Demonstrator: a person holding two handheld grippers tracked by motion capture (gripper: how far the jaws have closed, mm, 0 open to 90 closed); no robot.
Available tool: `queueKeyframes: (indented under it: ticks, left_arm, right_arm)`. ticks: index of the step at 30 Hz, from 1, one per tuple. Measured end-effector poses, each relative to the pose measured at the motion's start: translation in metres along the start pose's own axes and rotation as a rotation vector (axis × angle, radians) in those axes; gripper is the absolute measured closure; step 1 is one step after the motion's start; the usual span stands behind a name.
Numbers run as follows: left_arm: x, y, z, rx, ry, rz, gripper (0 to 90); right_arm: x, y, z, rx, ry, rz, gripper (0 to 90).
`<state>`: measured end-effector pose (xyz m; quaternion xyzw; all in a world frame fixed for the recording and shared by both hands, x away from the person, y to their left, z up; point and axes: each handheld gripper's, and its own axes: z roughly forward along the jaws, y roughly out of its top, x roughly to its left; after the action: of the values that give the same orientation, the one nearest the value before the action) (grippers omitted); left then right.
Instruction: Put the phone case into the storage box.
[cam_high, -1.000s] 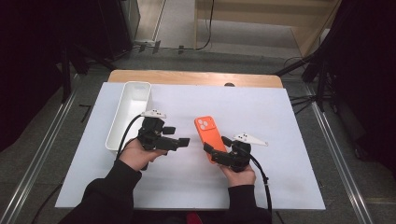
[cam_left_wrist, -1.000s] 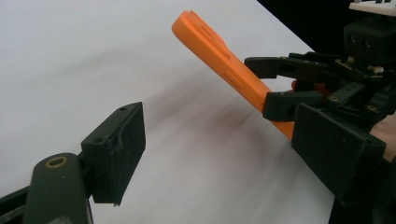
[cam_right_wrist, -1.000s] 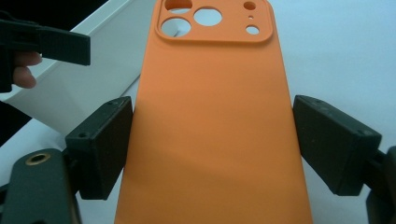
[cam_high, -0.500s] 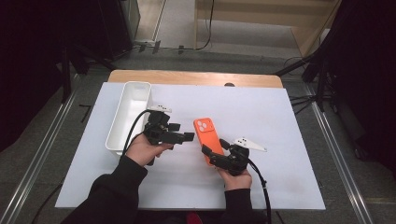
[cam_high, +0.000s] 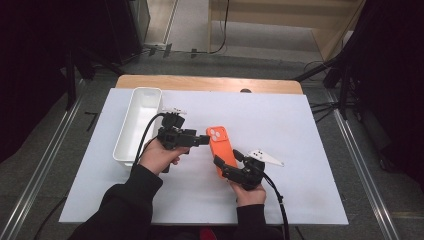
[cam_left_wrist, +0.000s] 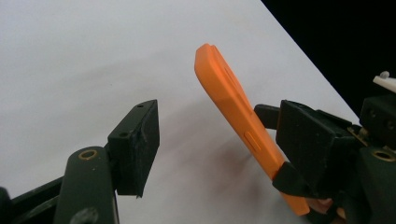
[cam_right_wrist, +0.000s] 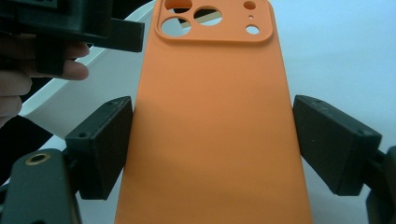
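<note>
the right gripper (cam_high: 234, 167) is holding the orange phone case (cam_high: 221, 149) between its fingers, lifted; the left gripper (cam_high: 197, 141), fingers apart, is nearing its top edge, not gripping it yet.

A white rectangular bin (cam_high: 134, 125) sits on the white table (cam_high: 300, 150), near its left edge.

Bright even light, soft shadows, dark surroundings.
</note>
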<state>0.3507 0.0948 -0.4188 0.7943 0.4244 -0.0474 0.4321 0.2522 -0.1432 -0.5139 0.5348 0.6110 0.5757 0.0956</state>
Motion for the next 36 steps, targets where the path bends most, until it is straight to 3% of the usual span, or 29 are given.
queueKeyframes:
  ticks: [4, 9, 21, 27, 36]
  left_arm:
    - [0.001, 0.004, 0.001, 0.003, -0.001, -0.048, 33.9]
    - [0.002, 0.007, 0.004, -0.001, 0.020, -0.069, 38.5]
    - [0.004, 0.010, 0.007, -0.020, 0.016, -0.079, 40.9]
    - [0.004, 0.011, 0.009, -0.001, 0.025, -0.089, 41.2]
    - [0.004, 0.014, 0.012, 0.000, 0.019, -0.119, 50.8]
  right_arm:
    - [0.001, -0.001, 0.001, -0.010, 0.004, 0.009, 14.4]
    - [0.002, -0.001, 0.002, -0.012, 0.004, 0.014, 14.4]
    - [0.003, -0.002, 0.002, -0.020, 0.020, 0.042, 14.4]
    - [0.004, -0.004, 0.005, -0.014, 0.034, 0.059, 14.4]
    - [0.006, -0.006, 0.006, -0.028, 0.041, 0.067, 14.4]
